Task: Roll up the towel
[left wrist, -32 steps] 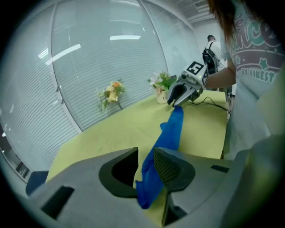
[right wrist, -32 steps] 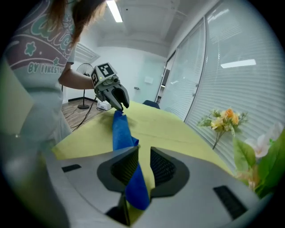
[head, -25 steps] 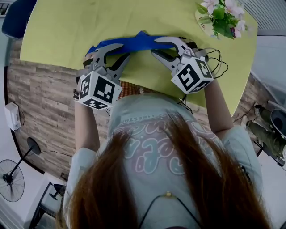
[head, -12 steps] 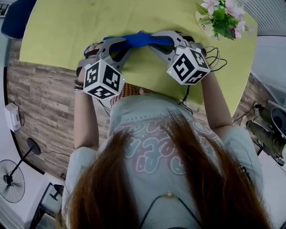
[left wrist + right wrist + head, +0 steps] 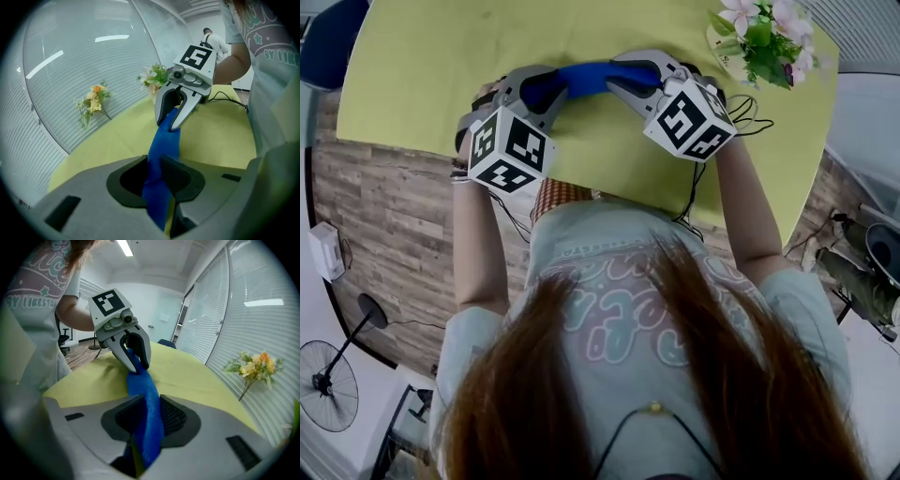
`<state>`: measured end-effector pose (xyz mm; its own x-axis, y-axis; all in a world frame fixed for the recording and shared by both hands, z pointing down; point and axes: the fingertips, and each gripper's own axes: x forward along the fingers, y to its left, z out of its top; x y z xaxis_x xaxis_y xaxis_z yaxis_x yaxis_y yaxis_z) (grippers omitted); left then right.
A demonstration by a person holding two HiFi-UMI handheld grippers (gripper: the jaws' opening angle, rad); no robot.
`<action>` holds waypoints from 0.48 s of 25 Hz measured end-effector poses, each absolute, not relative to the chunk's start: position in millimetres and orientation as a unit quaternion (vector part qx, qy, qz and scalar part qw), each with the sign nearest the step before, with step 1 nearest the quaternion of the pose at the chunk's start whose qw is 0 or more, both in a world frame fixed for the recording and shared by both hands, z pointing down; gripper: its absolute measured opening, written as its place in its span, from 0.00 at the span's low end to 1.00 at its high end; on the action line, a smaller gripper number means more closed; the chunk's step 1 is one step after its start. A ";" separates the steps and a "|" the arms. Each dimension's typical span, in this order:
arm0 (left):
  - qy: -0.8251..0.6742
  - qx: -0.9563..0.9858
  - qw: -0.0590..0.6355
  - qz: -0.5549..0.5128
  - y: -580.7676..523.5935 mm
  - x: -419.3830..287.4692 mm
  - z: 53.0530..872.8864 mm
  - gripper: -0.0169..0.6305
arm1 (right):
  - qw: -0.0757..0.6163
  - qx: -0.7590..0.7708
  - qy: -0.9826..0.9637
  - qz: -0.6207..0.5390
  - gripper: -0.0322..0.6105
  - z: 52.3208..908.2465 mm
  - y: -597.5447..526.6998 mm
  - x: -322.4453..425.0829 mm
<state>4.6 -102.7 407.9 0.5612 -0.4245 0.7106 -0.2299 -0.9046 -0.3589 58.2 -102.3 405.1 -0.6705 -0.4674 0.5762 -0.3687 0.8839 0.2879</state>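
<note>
the yellow-green bench (image 5: pixel 431 75) takes up the top of the head view, and i stand at its near edge with both arms stretched over it. the wooden floor (image 5: pixel 384 216) shows below its rim.

the blue towel (image 5: pixel 586 78) is no longer a flat sheet. it is gathered into one narrow band, slung between my two tools over the middle of the bench. in the gripper views it runs straight from one set of jaws to the other, with a thin yellow edge showing near each grip. it seems to hang just above the bench, though i cannot tell whether it touches.

my left tool (image 5: pixel 551 86) is clamped on the towel's left end, cloth filling the gap between its pads. my right tool (image 5: pixel 619 75) grips the right end the same way. its jaws have just been closing a little, with the towel between them. the two tools sit near each other, so the band between them is short.

a small bunch of flowers (image 5: pixel 764 33) stands at the far right corner of the bench, well apart from the towel.

i judge the rolling to be far along, since the cloth is already narrow and compact. i cannot tell whether it is a neat roll or only bunched. what seems left is to tighten it, set it down on the bench and let go.
</note>
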 end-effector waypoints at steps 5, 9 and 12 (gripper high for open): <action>0.197 -0.881 0.098 -0.420 -104.8 4.6 408.5 0.15 | 0.323 0.245 -0.911 -0.069 0.22 405.4 -104.3 58.9; 0.232 -0.894 0.073 -0.376 -105.1 0.0 396.1 0.19 | 0.308 0.270 -0.909 -0.073 0.29 394.9 -105.0 65.0; 0.260 -0.900 0.057 -0.346 -102.7 -5.3 384.4 0.19 | 0.277 0.286 -0.915 -0.062 0.29 381.4 -101.0 68.5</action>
